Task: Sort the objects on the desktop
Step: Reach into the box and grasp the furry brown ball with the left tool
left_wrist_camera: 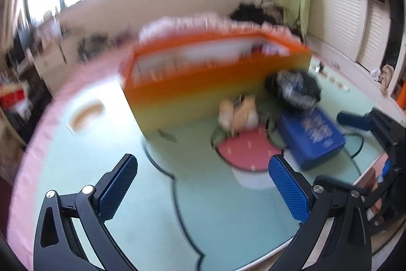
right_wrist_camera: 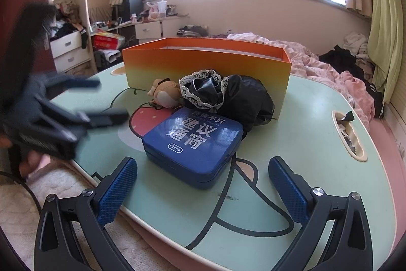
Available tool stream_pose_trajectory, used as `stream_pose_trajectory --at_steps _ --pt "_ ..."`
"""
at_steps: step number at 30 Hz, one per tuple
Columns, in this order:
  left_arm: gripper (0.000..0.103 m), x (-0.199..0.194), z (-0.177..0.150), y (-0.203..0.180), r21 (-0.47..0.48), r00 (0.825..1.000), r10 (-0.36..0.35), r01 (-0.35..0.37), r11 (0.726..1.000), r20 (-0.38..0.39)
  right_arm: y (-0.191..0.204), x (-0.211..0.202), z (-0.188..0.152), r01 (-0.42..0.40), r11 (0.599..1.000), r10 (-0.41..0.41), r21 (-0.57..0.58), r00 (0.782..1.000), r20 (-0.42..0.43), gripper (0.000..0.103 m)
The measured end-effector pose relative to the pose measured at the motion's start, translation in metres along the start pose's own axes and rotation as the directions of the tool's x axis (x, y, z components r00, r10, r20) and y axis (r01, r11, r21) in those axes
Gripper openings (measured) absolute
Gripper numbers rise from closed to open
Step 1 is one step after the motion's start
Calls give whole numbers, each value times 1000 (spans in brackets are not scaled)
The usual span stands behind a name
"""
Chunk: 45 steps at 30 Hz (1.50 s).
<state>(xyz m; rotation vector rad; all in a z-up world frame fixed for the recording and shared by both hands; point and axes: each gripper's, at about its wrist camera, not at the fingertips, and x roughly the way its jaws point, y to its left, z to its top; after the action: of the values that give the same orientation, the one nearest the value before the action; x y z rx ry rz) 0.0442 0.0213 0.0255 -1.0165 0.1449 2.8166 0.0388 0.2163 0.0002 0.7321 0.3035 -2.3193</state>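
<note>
Blue tin [right_wrist_camera: 192, 144] flat on table [right_wrist_camera: 291, 149], corner toward right gripper [right_wrist_camera: 203, 184].

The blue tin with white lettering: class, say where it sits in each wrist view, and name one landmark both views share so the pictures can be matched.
Left wrist view: the blue tin lies right of centre, blurred, on the table, beyond the right-hand fingertip.
Right wrist view: the blue tin lies at centre, just beyond the open fingers.
Shared landmark: the orange box standing behind it.
</note>
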Motion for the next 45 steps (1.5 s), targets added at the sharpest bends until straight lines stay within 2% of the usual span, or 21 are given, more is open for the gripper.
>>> stream_pose_trajectory --at_steps 3,5,7,9,11,13,15,17,19,21,23,24,27,29,30,32,35,37,39,41,45 --pt "103 -32 24 7 10 991 47 -49 999 127 0 0 0 -1 1000 1 0 1000 2 103" --pt "103 -42 45 19 -12 981 52 -50 999 185 -1 0 0 -1 1000 1 0 1000 2 103" --pt "103 -39 68 34 -40 982 45 -38 998 181 -1 -1 0 -1 1000 1 0 1000 3 103" --pt "101 -25 89 44 -48 992 16 -10 999 125 0 -1 0 -1 1000 1 0 1000 3 103" --pt "93 -3 106 51 -54 998 -31 33 998 51 -1 -1 0 -1 1000 1 0 1000 3 103" --pt "55 36 124 57 -89 993 -67 59 994 -95 -1 -1 0 -1 1000 1 0 1000 3 103" --pt "35 74 130 60 -145 964 -127 94 985 -235 -1 -1 0 -1 1000 1 0 1000 4 103" --pt "35 108 130 59 -178 937 -124 68 982 -326 -1 -1 -1 -1 1000 1 0 1000 3 103" --pt "35 125 129 55 -165 937 -63 6 986 -343 -1 -1 -1 -1 1000 1 0 1000 4 103" --pt "35 134 128 51 -168 943 -42 -15 986 -330 -1 -1 -1 -1 1000 1 0 1000 4 103" --pt "39 141 125 48 -178 935 -28 -38 983 -353 -1 -1 -1 -1 1000 1 0 1000 4 103" --pt "42 141 126 45 -158 940 -6 -51 986 -342 -1 -1 -1 -1 1000 1 -1 1000 4 103" --pt "43 151 130 34 -62 928 57 -86 994 -369 -1 -2 1 -1 1000 1 -1 1000 5 103" --pt "38 149 133 34 -32 933 63 -79 996 -354 -1 -2 1 0 1000 0 -2 1000 5 103" --pt "25 149 133 35 -29 934 61 -76 997 -352 -1 -2 1 0 1000 0 -1 1000 5 103" --pt "25 144 134 41 -65 942 11 -35 997 -336 -1 -2 0 0 1000 0 -1 1000 5 103" --pt "25 104 138 58 -145 978 -71 43 988 -195 -1 -2 0 -1 1000 1 0 1000 6 103" --pt "25 66 136 69 -197 986 -139 119 973 -90 0 -2 1 0 1000 0 0 1000 6 103" --pt "25 30 127 73 -220 971 -237 230 948 -7 0 -2 1 0 1000 0 0 1000 6 103" --pt "25 -3 106 66 -173 955 -297 297 939 28 0 -2 0 -1 1000 1 0 1000 7 103" --pt "25 -17 56 41 -67 949 -314 311 948 -39 -1 -1 1 0 1000 0 0 1000 7 103"
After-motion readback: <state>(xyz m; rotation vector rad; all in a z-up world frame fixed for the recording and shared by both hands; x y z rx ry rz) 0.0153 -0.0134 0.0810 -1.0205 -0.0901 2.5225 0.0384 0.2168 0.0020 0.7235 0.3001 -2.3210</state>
